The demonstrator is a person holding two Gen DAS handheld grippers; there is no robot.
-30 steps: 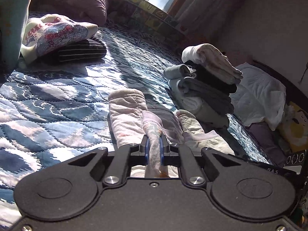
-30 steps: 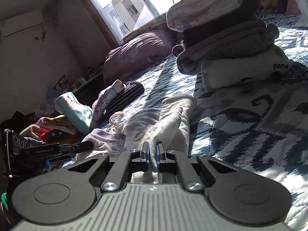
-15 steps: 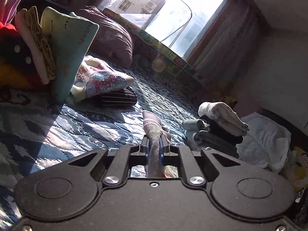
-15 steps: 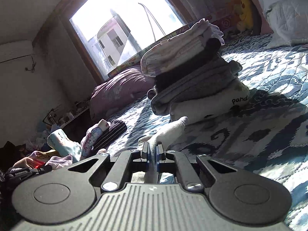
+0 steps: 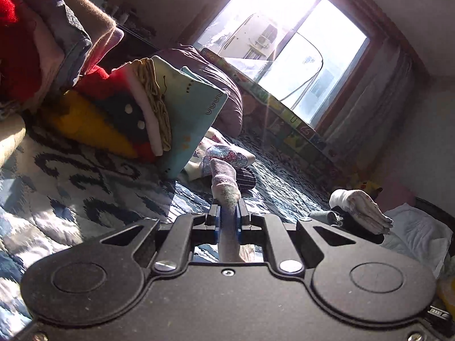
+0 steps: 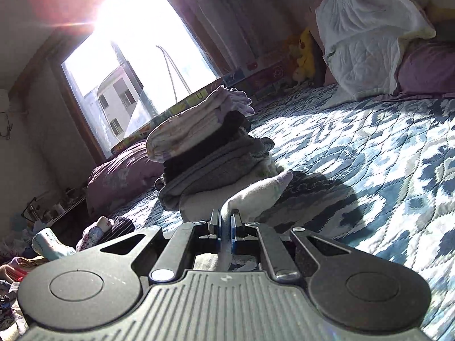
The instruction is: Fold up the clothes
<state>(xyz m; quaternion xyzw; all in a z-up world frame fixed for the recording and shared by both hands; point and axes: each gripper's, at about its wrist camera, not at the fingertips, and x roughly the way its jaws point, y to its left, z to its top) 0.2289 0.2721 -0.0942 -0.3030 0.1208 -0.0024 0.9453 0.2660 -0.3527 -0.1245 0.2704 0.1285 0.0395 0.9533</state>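
My left gripper [image 5: 227, 213] is shut on a fold of a pale pinkish garment [image 5: 224, 184], which sticks up between the blue pads above the bed. A whitish end of the same kind of pale garment [image 6: 256, 196] is pinched in my right gripper [image 6: 225, 221], which is shut too. Just beyond the right gripper rises a stack of folded clothes [image 6: 210, 147], white on top, then black and grey; the same folded stack [image 5: 355, 210] shows at the right of the left wrist view. How much of the garment hangs below the grippers is hidden.
The blue patterned quilt [image 6: 369, 156] covers the bed. A heap of unfolded clothes and cushions [image 5: 119, 108] lies at the left. A purple pillow [image 6: 122, 176] sits under the bright window [image 5: 284, 37]. White bedding [image 6: 364, 37] and a yellow plush toy [image 6: 303, 54] are at the head.
Both grippers have lifted and tilted upward with the pale garment, which was lying spread on the quilt a second ago. The views now show more window and wall.
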